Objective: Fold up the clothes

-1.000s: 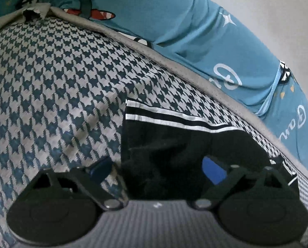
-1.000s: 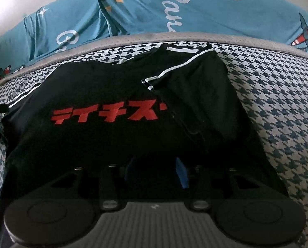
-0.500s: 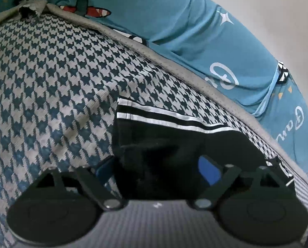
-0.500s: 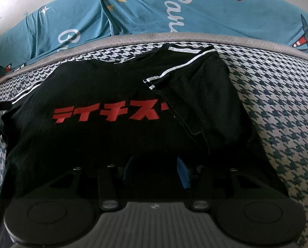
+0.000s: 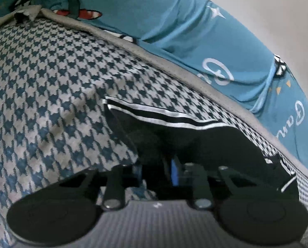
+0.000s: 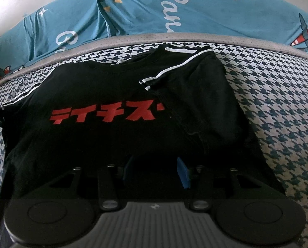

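Closing the left claw (image 5: 157,171) on the striped sleeve (image 5: 174,128) of the black T-shirt (image 6: 91,144), pinching dark cloth between the pads and puckering it off the houndstooth bed cover (image 5: 50,82). Gripping near the sleeve's outer end, probably, so the whole sleeve can be swung inward as one flap.

Holding the right claw (image 6: 156,171) low over the shirt's near hem, part open, with blue pads (image 6: 182,175) apart and no cloth visibly bunched between them. Most likely waiting there to pin or take the hem once the side fold is in.

Leaving the shirt spread flat, print side up, collar pointing toward the teal sheet (image 5: 174,31) at the bed's far edge. Showing the folded sleeve (image 6: 195,95) lying across the chest, covering the end of the red lettering. Judging the fold as roughly half done at the sides, with the lengthwise fold not yet begun.
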Available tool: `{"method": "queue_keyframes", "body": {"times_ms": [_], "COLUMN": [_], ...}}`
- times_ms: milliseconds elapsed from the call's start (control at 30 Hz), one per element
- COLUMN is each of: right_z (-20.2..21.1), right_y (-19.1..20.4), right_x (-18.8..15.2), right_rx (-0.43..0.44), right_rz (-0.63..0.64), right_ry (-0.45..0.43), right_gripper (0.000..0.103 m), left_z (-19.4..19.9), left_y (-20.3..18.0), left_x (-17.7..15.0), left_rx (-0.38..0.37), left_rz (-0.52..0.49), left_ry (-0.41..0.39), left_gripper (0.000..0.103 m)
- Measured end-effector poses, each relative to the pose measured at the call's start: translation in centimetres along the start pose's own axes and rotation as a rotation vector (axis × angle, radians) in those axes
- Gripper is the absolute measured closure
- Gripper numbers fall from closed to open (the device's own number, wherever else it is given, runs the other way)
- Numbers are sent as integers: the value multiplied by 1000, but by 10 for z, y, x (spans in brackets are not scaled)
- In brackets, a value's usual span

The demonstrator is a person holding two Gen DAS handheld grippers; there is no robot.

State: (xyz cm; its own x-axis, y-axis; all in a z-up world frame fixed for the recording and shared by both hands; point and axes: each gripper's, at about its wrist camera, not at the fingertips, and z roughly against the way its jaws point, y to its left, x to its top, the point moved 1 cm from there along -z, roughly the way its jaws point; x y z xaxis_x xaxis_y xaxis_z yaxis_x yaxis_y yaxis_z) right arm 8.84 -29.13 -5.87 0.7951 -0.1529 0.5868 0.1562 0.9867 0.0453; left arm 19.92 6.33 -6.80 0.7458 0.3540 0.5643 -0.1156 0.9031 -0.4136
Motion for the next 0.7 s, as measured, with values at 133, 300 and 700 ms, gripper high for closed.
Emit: {"method": "queue_keyframes", "body": {"times_ms": [133, 300, 700], "right_z": [0, 0, 1], "right_y": [-4, -10, -17], "right_x": [0, -1, -1], "right_rx": [-6, -14, -10], "right_rz": [-6, -19, -29], "right_ry": [-1, -3, 1], "right_gripper": [58, 58, 57], "left_z": [7, 14, 18], "left_y": [-19, -56, -126], "left_x": [-3, -14, -70], "left_rx": [-37, -126, -282], "left_rz": [-67, -181, -478], "left_ry": [-29, -31, 77], "left_gripper": [84, 84, 19]}}
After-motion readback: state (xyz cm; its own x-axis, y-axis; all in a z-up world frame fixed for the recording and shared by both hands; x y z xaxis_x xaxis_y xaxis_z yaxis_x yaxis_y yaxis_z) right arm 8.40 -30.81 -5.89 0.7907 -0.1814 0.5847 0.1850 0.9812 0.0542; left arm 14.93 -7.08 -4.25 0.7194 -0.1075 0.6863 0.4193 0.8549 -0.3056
